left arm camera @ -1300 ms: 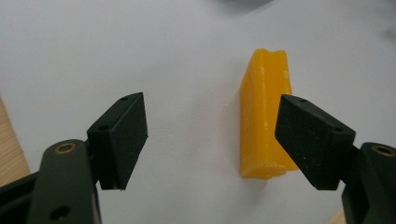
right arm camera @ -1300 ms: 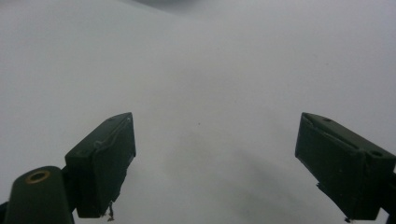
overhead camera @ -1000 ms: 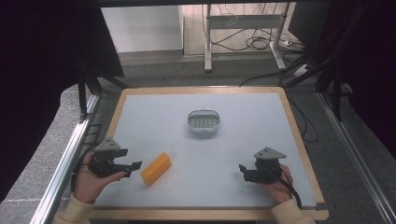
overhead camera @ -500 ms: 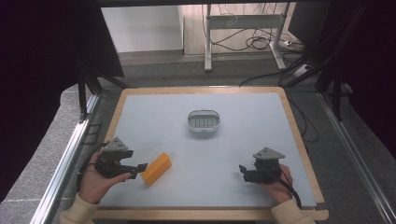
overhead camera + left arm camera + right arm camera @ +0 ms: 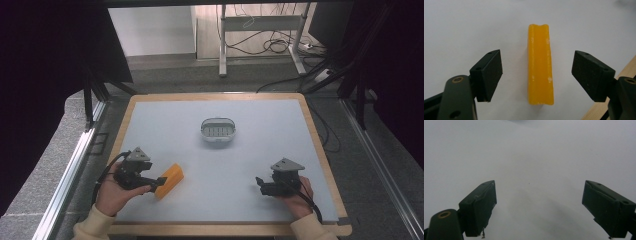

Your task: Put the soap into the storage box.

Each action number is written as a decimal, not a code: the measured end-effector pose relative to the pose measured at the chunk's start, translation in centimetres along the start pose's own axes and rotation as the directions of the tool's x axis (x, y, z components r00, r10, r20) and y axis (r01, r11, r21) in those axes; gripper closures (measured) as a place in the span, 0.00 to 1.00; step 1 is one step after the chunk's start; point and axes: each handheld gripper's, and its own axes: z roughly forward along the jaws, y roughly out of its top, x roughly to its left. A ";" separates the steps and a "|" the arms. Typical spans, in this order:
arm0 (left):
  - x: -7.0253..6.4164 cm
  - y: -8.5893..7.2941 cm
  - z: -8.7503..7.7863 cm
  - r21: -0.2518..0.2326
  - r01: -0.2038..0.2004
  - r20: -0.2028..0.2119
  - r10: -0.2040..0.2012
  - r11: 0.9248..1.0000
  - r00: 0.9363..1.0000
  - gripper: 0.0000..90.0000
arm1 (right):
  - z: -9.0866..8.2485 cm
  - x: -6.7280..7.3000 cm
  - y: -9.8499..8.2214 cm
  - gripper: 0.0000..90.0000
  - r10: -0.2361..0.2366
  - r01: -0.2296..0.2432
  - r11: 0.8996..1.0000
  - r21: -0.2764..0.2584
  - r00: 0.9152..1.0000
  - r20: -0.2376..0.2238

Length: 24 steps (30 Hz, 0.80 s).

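Between the wide-spread jaws of the left claw (image 5: 536, 75) lies a yellow bar (image 5: 540, 65), lengthwise along the claw's line of sight and flat on the pale worktop (image 5: 461, 25), with open space on either side of it and neither pad touching. From the high view the same claw (image 5: 159, 181) sits right at the near end of the bar (image 5: 169, 180), the person's left hand (image 5: 116, 192) behind it. The step in hand appears to be the approach for a pick-up: the claw is lined up and straddling, but has not closed. The next move likely calls for a little more reach forward so the pads flank the bar's middle, then a squeeze across its narrow width; the bar sits slightly nearer the left pad (image 5: 489, 75) than the right one (image 5: 591, 75), so a small sideways correction may help it seat squarely. Well off to that claw's right, the right claw (image 5: 260, 183) rests low over bare worktop, its jaws also spread wide and holding nothing (image 5: 539, 207). Ahead of both claws, near the worktop's middle, stands a small grey basket (image 5: 218, 131), apart from the bar and a plausible place for it to go.
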 end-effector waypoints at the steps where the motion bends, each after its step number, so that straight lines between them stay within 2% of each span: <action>1: 0.0 0.1 0.2 0.006 0.000 0.000 0.000 1.000 1.000 0.27 | 0.0 -0.1 0.0 0.14 0.000 0.000 1.000 0.000 1.000 0.002; 10: 0.1 0.6 1.5 0.052 0.001 -0.021 0.000 0.999 1.000 0.28 | 0.1 -0.1 0.0 0.14 -0.001 0.001 1.000 0.006 1.000 0.005; 11: 0.0 0.7 1.9 0.073 -0.005 -0.018 0.007 0.997 1.000 0.28 | 0.1 -0.1 0.0 0.14 -0.001 0.001 1.000 0.007 1.000 0.006; 18: -0.6 1.2 3.6 0.139 -0.034 -0.021 0.037 0.990 0.999 0.30 | 0.1 -0.1 0.0 0.14 -0.001 0.001 1.000 0.008 1.000 0.009; 24: -0.5 1.2 4.4 0.166 -0.017 -0.021 0.020 0.986 1.000 0.31 | 0.1 -0.2 -0.1 0.14 0.002 -0.002 1.000 0.015 1.000 0.012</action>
